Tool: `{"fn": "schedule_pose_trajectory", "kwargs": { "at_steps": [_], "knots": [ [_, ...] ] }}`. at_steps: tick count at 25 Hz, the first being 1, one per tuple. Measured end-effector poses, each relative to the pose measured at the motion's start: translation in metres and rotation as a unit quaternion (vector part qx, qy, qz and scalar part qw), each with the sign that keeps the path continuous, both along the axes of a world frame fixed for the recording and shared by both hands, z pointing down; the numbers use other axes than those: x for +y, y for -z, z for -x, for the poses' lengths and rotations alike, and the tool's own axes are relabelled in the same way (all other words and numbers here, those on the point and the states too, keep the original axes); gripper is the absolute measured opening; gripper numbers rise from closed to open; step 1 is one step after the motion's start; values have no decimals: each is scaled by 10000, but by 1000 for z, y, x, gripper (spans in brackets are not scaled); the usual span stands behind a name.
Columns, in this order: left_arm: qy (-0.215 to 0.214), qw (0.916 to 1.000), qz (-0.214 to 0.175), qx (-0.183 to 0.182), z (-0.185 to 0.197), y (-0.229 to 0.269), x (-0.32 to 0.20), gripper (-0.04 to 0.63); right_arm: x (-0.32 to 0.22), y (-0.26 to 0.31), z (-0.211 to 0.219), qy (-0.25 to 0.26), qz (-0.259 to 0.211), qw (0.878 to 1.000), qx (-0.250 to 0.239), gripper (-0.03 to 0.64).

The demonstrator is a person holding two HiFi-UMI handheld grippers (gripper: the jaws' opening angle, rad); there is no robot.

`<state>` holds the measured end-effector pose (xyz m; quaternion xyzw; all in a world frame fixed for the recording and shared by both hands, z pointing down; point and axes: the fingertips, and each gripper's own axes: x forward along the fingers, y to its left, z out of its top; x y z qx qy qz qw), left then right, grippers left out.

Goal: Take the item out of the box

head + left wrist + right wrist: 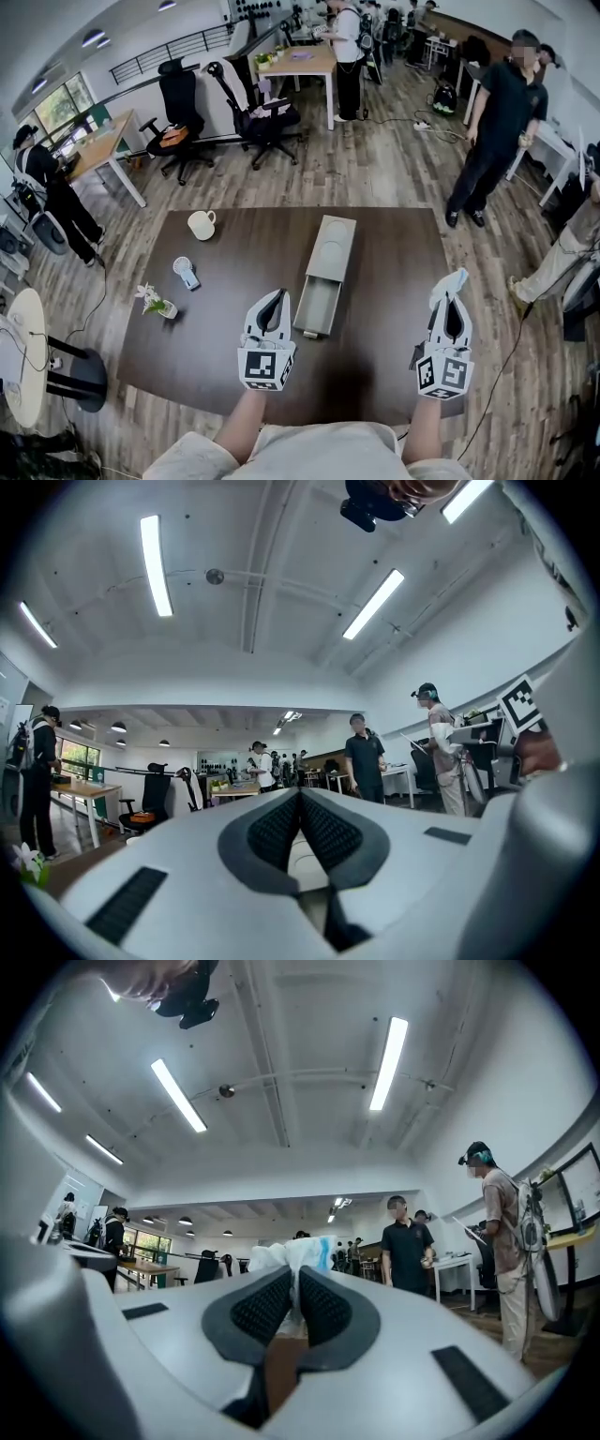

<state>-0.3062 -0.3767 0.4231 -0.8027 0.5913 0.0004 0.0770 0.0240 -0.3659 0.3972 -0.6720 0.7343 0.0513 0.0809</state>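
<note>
Clearly, the right tongs [295,1286] pinch a crumpled white, blue-streaked item [302,1252]; the left tongs [300,806] are closed, empty.

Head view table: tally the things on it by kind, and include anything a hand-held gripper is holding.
White mug: 1
Small fan-like gadget: 1
Flower pot: 1
Grey box, slid open: 1
White-and-blue item, clamped in the right hand-held gripper, off the table: 1
Total: 5
</note>
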Motion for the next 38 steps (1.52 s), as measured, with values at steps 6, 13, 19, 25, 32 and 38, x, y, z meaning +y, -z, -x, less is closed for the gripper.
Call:
{"fn": "schedule_pose_trajectory", "kwargs": {
  "at_steps": [6,13,19,25,32,38],
  "knots": [
    [7,10000,-10,48,-1,-3,-1,2,-3,-6,9,178,113,9997,123,26],
    [2,10000,0,62,-3,-3,1,2,-4,-12,16,332,272,9988,226,27],
    [30,10000,-9,73,-1,-2,4,2,-4,-10,21,403,264,9985,252,28],
    [-9,10000,-29,80,-4,0,7,2,-5,-5,24,458,213,9983,307,28],
    [-22,9999,-70,94,-3,4,7,2,-5,0,32,523,147,9977,413,28],
    [-27,9999,-47,101,-7,3,9,2,-2,0,33,552,178,9972,472,28]
  ]
}}
